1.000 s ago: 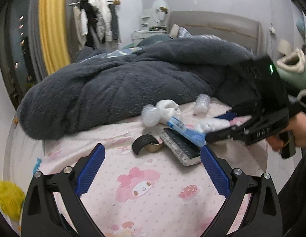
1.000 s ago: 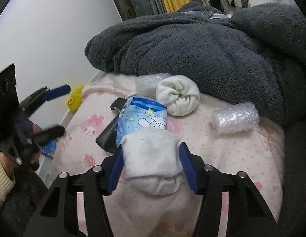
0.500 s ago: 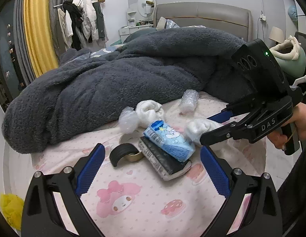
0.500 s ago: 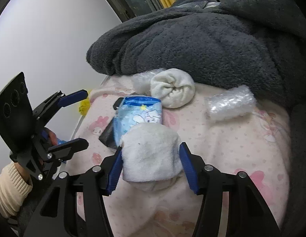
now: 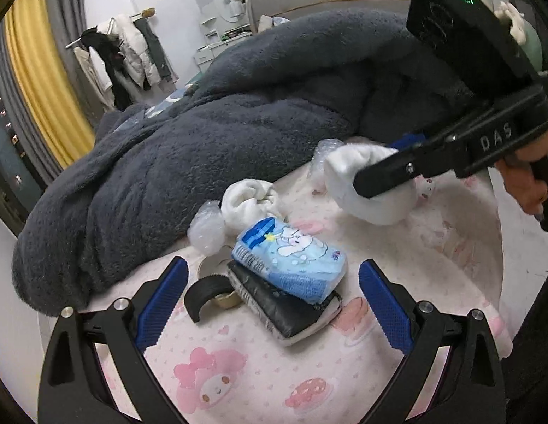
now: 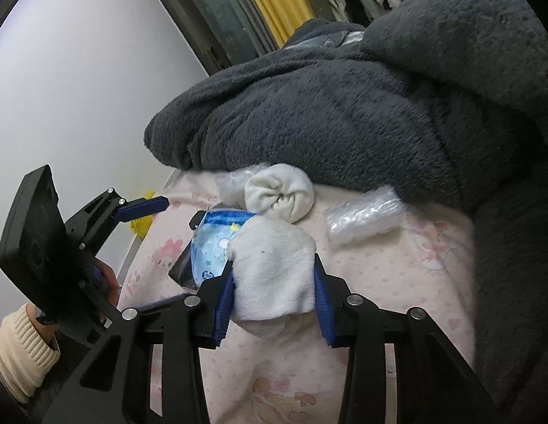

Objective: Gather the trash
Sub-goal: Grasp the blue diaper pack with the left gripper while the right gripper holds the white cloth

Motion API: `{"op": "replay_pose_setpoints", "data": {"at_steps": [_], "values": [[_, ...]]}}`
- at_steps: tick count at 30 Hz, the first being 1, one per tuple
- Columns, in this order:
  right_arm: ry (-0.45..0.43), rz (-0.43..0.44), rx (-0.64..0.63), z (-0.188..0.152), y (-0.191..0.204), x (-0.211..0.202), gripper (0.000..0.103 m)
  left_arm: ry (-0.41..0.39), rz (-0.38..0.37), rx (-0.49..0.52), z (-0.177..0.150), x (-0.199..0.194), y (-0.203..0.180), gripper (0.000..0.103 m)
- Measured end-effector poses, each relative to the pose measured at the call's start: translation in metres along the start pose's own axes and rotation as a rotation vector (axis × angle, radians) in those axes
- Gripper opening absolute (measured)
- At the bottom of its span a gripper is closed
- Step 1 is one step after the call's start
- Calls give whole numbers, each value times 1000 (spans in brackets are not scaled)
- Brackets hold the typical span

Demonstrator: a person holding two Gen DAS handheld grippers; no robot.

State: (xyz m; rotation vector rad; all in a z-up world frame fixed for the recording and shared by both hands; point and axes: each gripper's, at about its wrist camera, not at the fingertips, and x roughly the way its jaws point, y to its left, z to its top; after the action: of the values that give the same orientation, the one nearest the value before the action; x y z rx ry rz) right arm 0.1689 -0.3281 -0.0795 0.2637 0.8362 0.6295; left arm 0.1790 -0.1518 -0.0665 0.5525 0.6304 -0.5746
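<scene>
Landmark: the blue tissue pack [image 5: 291, 258] is taken as reference; it lies on a black book [image 5: 284, 305] on the pink bedsheet [image 5: 238, 381].
Left of the pack: a black tape roll [image 5: 199, 293] is seen just beside the book, with a bubble-wrap wad [image 5: 206, 228] behind it.
Left gripper [image 5: 270, 304]: its jaws are held wide apart and nothing is gripped; the pack and book lie between and ahead of the pads.
Behind the pack: a rolled white sock [image 6: 281, 196] rests against the grey blanket [image 6: 344, 106].
Right of the pack: the right gripper [image 6: 274, 282] has just been closed on a white sock bundle [image 6: 274, 268], now pinched between its pads and judged lifted off the sheet.
Far right: a second bubble-wrap roll [image 6: 365, 217] lies at the blanket's edge.
Risk: the soft bundle could be squeezed out and dropped, since only its sides are pinched.
Risk: the two grippers could collide above the pack, being near each other.
</scene>
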Motion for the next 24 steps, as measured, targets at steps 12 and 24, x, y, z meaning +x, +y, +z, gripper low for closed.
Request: {"op": "replay_pose_setpoints", "data": {"at_steps": [12, 24], "values": [[-24, 8, 28, 3, -8, -5, 41, 84, -8, 113, 5, 34, -15, 99], [-19, 4, 32, 0, -13, -1, 41, 121, 3, 150, 6, 52, -15, 99]]}}
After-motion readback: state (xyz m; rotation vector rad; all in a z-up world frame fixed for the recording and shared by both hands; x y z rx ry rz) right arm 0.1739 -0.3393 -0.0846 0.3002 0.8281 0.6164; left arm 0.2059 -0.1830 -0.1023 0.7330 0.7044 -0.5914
